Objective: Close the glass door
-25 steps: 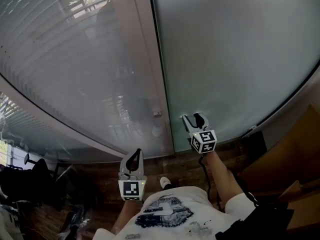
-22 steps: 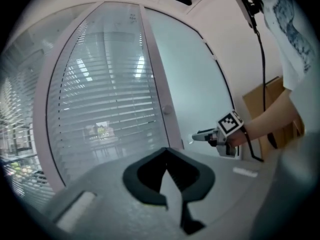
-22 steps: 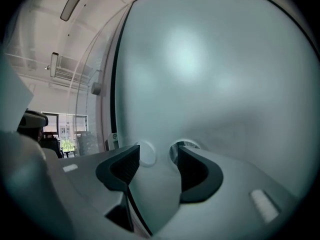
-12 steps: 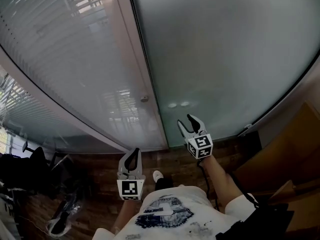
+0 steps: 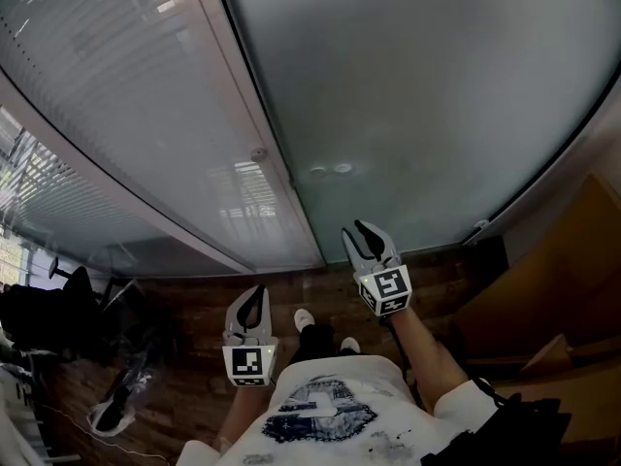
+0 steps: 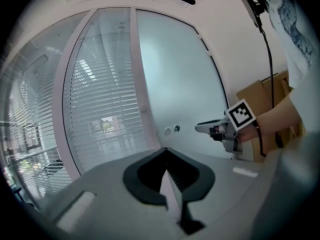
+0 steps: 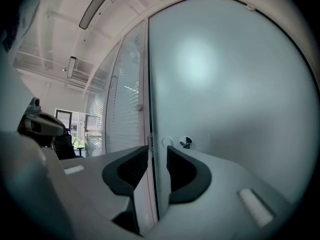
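The frosted glass door (image 5: 417, 115) fills the upper right of the head view. Its left edge lies along the pale frame post (image 5: 243, 105), with only a dark seam between them. Two small round lock discs (image 5: 330, 170) sit near that edge. My right gripper (image 5: 367, 236) hangs just short of the glass below the discs. Its jaws are closing with nothing between them. In the right gripper view (image 7: 158, 151) the door edge and discs (image 7: 186, 142) show beyond the gap. My left gripper (image 5: 249, 304) is lower and to the left, shut and empty (image 6: 165, 151).
A glass panel with blinds (image 5: 116, 95) stands left of the post, which carries a small knob (image 5: 258, 153). Brown cardboard boxes (image 5: 548, 289) stand at the right. A dark office chair (image 5: 53, 318) and clutter (image 5: 116, 406) sit on the wooden floor (image 5: 194, 304) at the left.
Both grippers have drawn back from the door. The right gripper has left the spot by the lock discs, and its jaws opened wide and then narrowed. The left gripper stays shut.
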`<act>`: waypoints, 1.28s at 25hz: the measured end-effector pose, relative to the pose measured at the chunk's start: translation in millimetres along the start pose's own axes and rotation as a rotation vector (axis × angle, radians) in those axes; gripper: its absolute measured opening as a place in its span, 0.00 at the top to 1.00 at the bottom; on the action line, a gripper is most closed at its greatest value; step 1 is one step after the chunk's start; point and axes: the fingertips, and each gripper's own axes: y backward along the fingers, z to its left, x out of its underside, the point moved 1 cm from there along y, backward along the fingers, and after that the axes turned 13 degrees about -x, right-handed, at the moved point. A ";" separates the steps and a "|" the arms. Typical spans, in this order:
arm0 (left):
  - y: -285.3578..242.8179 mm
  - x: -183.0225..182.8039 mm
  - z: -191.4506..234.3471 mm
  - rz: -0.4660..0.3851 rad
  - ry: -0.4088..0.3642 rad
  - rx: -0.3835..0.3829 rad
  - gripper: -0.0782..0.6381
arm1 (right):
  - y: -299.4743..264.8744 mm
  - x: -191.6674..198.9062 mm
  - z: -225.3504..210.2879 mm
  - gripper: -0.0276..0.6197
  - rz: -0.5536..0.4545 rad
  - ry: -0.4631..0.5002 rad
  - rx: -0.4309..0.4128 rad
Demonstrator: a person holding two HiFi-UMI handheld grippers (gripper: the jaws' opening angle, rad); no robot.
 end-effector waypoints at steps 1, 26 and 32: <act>0.9 -2.2 -3.2 -0.002 -0.007 0.006 0.89 | 5.5 -2.4 1.2 0.78 -0.006 0.009 0.009; 21.7 -23.0 -25.6 -0.065 -0.054 0.149 0.89 | 83.8 -37.9 45.8 0.94 -0.041 0.042 0.132; 66.2 -5.4 1.7 -0.064 -0.025 0.128 0.89 | 85.7 -41.1 103.5 0.94 -0.033 0.071 0.104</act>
